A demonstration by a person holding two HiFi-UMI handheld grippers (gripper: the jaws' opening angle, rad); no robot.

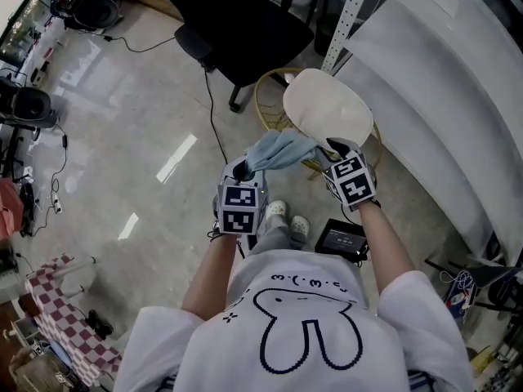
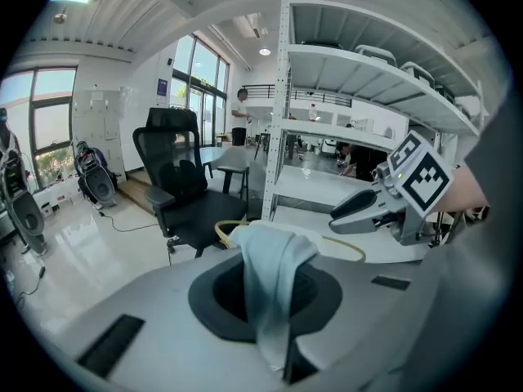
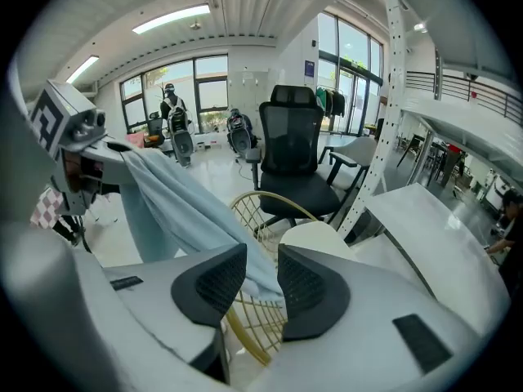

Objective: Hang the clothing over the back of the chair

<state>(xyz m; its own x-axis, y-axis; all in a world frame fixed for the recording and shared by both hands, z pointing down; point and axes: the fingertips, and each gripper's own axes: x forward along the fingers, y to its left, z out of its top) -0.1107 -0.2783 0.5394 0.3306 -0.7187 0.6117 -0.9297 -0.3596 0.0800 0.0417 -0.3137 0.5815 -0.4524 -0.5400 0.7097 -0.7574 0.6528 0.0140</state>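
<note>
A light blue piece of clothing is stretched between my two grippers, just in front of a chair with a cream seat and a gold wire back. My left gripper is shut on one end; in the left gripper view the cloth drapes out through the closed jaws. My right gripper is shut on the other end, with the cloth's edge running down between its ribbed pads. Just beyond the right jaws are the wire back and the seat.
A black office chair stands behind the gold chair. White shelving runs along the right. A black device lies on the floor by the person's feet, and a cable crosses the floor. Checkered fabric is at lower left.
</note>
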